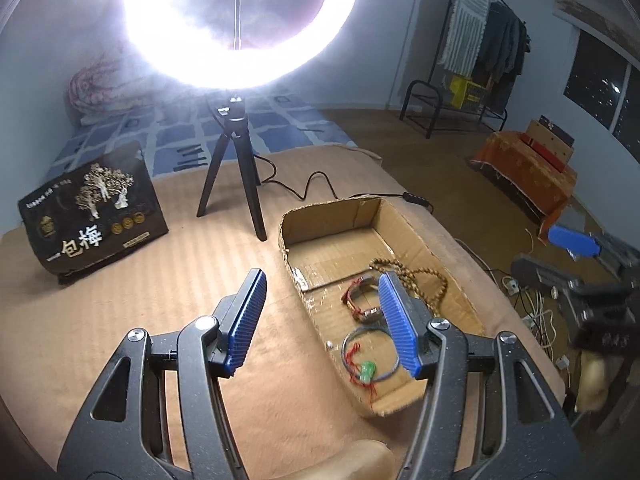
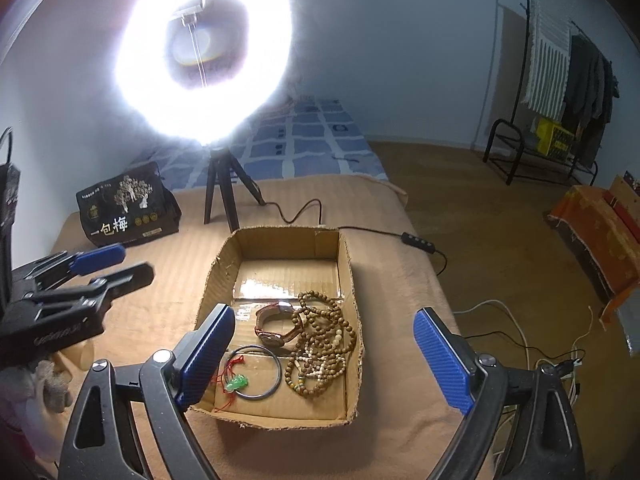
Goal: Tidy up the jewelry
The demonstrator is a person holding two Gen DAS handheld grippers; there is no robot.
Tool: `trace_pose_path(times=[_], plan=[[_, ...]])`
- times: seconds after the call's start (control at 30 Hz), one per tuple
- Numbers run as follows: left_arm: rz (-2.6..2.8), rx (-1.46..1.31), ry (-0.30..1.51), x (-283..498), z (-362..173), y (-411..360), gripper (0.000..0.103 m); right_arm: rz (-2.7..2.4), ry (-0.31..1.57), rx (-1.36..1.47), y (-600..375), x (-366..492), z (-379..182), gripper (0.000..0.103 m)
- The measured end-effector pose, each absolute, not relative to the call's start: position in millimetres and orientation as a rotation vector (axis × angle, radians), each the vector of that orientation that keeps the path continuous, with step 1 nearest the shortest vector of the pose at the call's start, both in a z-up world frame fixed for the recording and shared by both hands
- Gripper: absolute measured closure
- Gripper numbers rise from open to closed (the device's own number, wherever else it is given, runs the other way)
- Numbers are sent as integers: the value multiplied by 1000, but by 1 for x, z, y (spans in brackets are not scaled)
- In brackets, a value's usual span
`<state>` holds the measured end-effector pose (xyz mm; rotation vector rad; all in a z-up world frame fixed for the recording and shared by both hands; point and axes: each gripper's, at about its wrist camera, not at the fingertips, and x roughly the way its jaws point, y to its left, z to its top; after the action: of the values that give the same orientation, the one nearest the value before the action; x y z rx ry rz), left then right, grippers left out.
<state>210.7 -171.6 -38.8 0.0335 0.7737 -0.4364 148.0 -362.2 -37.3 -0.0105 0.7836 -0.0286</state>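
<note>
A shallow cardboard box [image 2: 347,264] sits on the tan blanket; it also shows in the left wrist view [image 1: 292,228]. Inside lie a brown wooden bead necklace [image 2: 324,344], a watch with a reddish strap [image 2: 278,322], and a thin dark bangle [image 2: 252,372] with a green pendant on red cord [image 2: 236,383]. In the left wrist view the bangle [image 1: 370,354], watch [image 1: 362,298] and beads [image 1: 424,280] show too. My right gripper [image 2: 324,360] is open above the box's near end, empty. My left gripper [image 1: 322,324] is open over the box's left wall, empty.
A ring light on a black tripod [image 2: 224,188] stands behind the box, its cable [image 2: 416,238] running right. A black printed bag [image 2: 128,208] sits at the back left. The bed's right edge drops to the floor with cables [image 2: 520,340].
</note>
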Motion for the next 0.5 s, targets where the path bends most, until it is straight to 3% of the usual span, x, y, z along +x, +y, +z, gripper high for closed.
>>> trace_pose_path(times=[0.1, 0.3, 0.4, 0.5], plan=[[-431, 48, 752, 193, -31, -164, 32, -35, 764, -20, -359, 140, -30, 10], [-433, 65, 739, 159, -17, -149, 32, -46, 723, -56, -346, 123, -15, 9], [-427, 68, 728, 142, -9, -141, 31, -53, 687, -60, -342, 112, -8, 0], [-419, 64, 723, 126, -3, -133, 28, -57, 659, -67, -337, 103, -2, 0]])
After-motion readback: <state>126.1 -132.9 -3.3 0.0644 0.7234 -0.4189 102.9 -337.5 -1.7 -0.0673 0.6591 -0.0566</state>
